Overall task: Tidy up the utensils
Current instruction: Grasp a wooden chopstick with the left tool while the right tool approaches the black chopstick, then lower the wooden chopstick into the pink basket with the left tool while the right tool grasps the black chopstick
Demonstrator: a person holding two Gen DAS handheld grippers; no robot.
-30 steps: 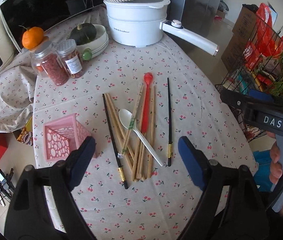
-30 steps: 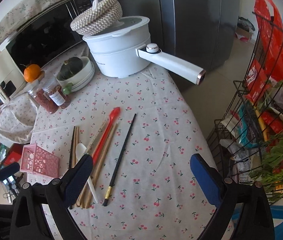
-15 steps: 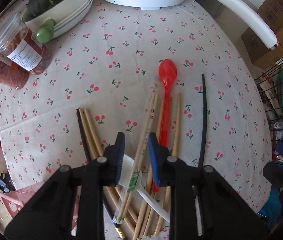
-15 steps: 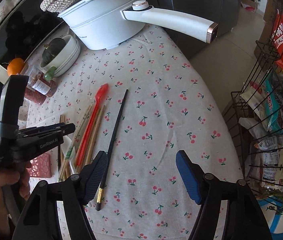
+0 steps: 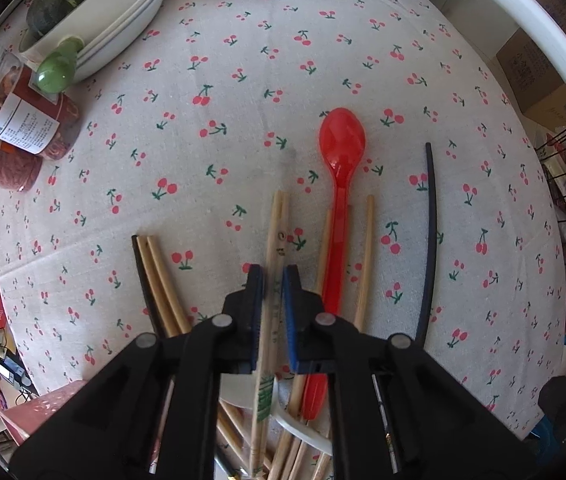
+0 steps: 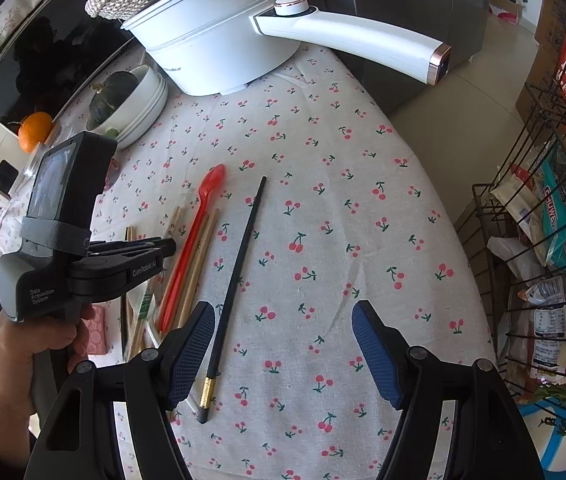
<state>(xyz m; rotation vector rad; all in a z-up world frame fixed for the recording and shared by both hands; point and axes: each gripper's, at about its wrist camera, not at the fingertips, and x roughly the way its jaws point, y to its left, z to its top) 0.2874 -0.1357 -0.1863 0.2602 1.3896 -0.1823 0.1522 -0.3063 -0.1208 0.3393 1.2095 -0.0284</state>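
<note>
A pile of utensils lies on the cherry-print tablecloth (image 5: 243, 128): several bamboo chopsticks, a red spoon (image 5: 341, 168), a white spoon (image 5: 303, 432) partly under my left gripper, and a black chopstick (image 5: 429, 236). My left gripper (image 5: 273, 280) is shut on a wrapped pair of bamboo chopsticks (image 5: 277, 240) that lies on top of the pile. In the right wrist view the left gripper (image 6: 163, 246) sits over the pile beside the red spoon (image 6: 199, 224). My right gripper (image 6: 283, 332) is open and empty, low over the cloth, with a black chopstick (image 6: 237, 276) by its left finger.
A pink perforated holder (image 6: 97, 330) stands at the table's left edge, mostly hidden. A white pot (image 6: 219, 48) with a long handle, stacked bowls with a squash (image 5: 91, 28), spice jars (image 5: 15, 128) and an orange (image 6: 35, 130) stand at the back. A wire rack (image 6: 543, 240) of packets stands right of the table.
My left gripper came down onto the pile and closed from wide open onto the wrapped bamboo chopsticks. My right gripper moved lower and forward and stayed open.
</note>
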